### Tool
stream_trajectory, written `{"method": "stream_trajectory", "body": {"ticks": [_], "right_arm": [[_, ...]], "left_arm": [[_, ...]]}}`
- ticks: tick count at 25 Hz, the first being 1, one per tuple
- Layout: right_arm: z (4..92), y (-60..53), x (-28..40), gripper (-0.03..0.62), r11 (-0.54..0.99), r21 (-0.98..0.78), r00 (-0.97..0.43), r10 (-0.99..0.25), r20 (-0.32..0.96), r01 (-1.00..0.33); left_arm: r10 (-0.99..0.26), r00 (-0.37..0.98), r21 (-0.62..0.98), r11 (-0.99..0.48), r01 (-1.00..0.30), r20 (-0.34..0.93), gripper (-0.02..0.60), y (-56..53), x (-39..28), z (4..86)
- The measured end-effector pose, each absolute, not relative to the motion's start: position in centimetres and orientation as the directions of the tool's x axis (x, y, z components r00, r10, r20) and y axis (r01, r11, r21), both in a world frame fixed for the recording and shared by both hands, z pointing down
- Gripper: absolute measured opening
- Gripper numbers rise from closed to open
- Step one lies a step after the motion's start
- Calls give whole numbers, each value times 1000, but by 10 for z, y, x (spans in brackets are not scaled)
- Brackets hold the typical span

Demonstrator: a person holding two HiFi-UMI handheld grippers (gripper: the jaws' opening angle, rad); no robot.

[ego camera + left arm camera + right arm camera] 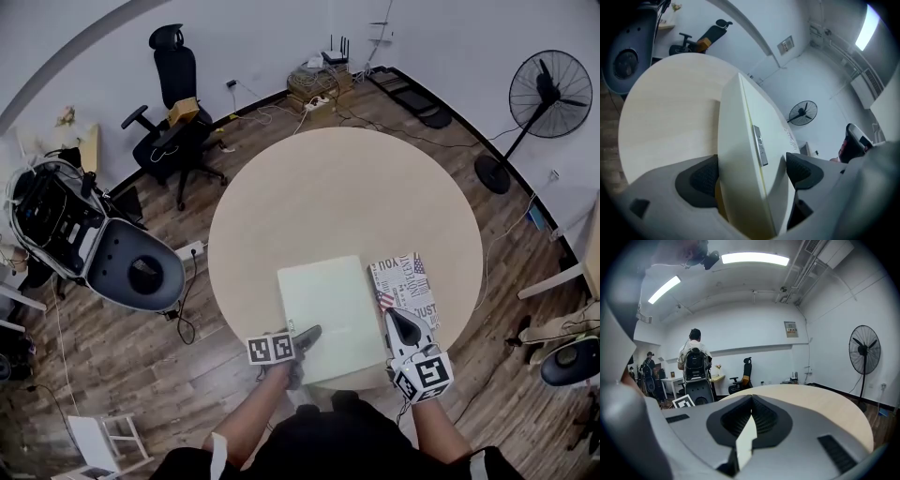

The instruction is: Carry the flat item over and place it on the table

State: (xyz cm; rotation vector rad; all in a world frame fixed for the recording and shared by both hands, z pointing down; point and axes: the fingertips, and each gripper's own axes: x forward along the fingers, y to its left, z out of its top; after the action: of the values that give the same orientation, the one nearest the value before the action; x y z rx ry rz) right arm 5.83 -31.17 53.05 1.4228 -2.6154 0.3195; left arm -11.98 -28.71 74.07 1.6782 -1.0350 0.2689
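A pale, flat rectangular item lies on the round wooden table near its front edge. My left gripper is at the item's near left corner. In the left gripper view the item stands edge-on between the two dark pads, with the jaws spread wide around it and not pressing. To its right lies a thin printed sheet. My right gripper rests on that sheet's near edge. In the right gripper view the jaws are closed on a thin pale edge.
A black office chair stands beyond the table on the left, and a standing fan on the right. A grey wheeled machine is on the floor at the left. Boxes and cables lie by the far wall. A person with a backpack stands further off.
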Motion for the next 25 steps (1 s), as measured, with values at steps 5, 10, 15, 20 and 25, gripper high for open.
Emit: {"method": "stream_trajectory", "body": {"ticks": [5,10,15,20,25], "right_arm": [[526,-307,50,-3,540,-115,-552,-806,216,-834],[522,-309,43,-3,548,-118,-560,-802,209,-828],[514,-311,35,-3,568,-115,-579,-793,188,-815],[503,-312,26,-3,589,-108,-598,-785,160,-801],[487,-320,19,-3,598,-99,-607,-784,132,-795]], "left_arm": [[-539,472,501,-104,-859,698,413,-287,-138,734],[-619,430,445,-143,-884,657,413,-299,-152,704],[-708,402,388,-193,-901,581,413,-304,-158,658],[-807,356,283,-245,-927,470,396,-300,-164,602],[-900,291,281,-201,-938,326,171,-293,-186,549]]}}
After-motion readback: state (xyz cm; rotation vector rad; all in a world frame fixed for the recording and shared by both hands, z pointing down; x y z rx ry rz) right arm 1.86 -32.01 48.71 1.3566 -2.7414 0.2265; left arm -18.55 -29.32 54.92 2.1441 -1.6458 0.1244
